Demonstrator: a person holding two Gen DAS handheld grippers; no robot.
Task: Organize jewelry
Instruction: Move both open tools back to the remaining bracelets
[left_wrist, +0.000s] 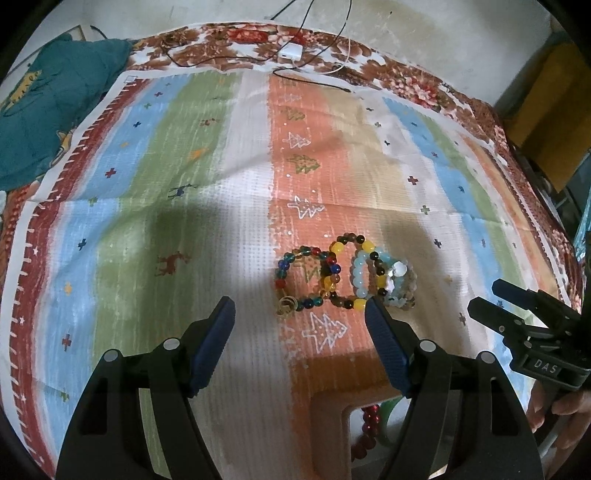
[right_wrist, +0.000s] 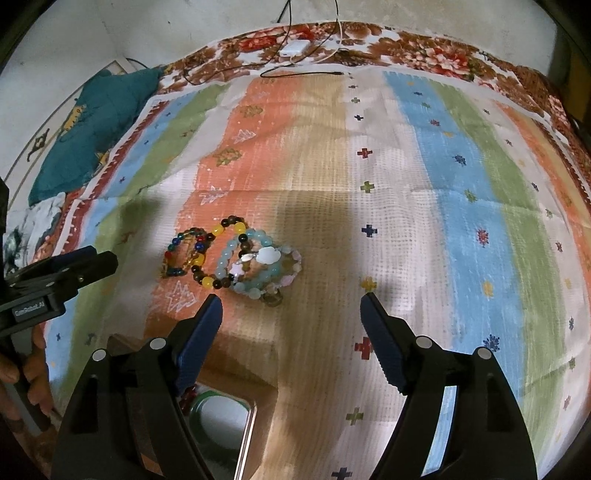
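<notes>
A striped, printed cloth (left_wrist: 184, 221) in orange, green, blue and white covers the work surface, and everything sits on it. Near its front edge, under both tools, is a shallow box with an orange rim (left_wrist: 332, 398) already holding a red bead strand (left_wrist: 370, 417) and something green.

Just beyond the box lies a cluster of beaded bracelets touching one another: a pale blue bead bracelet (right_wrist: 242, 269), a brown-and-yellow bead bracelet (left_wrist: 345, 277) and a multicoloured glass bead bracelet (left_wrist: 301, 278).

The left gripper (left_wrist: 300, 314) hangs released and empty just short of the cluster; the right gripper (right_wrist: 290, 301) is likewise spread wide, nothing between its blue pads (right_wrist: 382, 339).

The step looks like picking one bracelet. Best to take an outer one, pinching a single side of its ring, so the neighbours are not dragged along.
</notes>
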